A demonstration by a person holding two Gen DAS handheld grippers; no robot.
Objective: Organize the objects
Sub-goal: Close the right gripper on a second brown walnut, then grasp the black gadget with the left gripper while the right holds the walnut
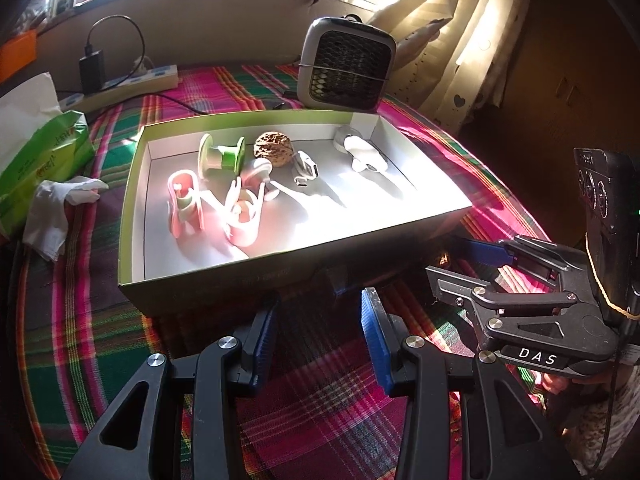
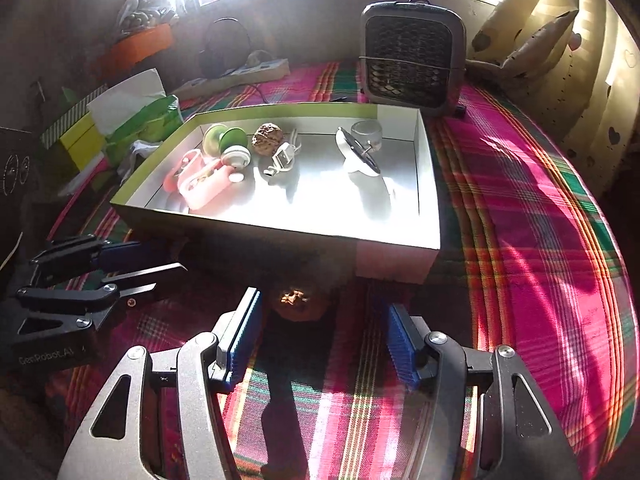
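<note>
A shallow green-rimmed box (image 1: 132,184) (image 2: 430,184) sits on the plaid cloth. Inside it lie a green spool (image 1: 222,156) (image 2: 224,138), a brown walnut (image 1: 272,148) (image 2: 267,134), pink cases (image 1: 184,208) (image 2: 204,188), a white charger plug (image 1: 306,168) (image 2: 284,158) and a white device (image 1: 364,152) (image 2: 356,152). A second brown walnut (image 2: 295,305) lies on the cloth in the box's shadow, just ahead of my open right gripper (image 2: 324,316) (image 1: 480,254). My left gripper (image 1: 318,320) (image 2: 160,264) is open and empty in front of the box's near wall.
A grey fan heater (image 1: 346,64) (image 2: 412,56) stands behind the box. A green tissue pack (image 1: 44,152) and crumpled tissues (image 1: 60,200) lie left of it. A power strip with a charger (image 1: 120,80) is at the back left. Curtains hang at the right.
</note>
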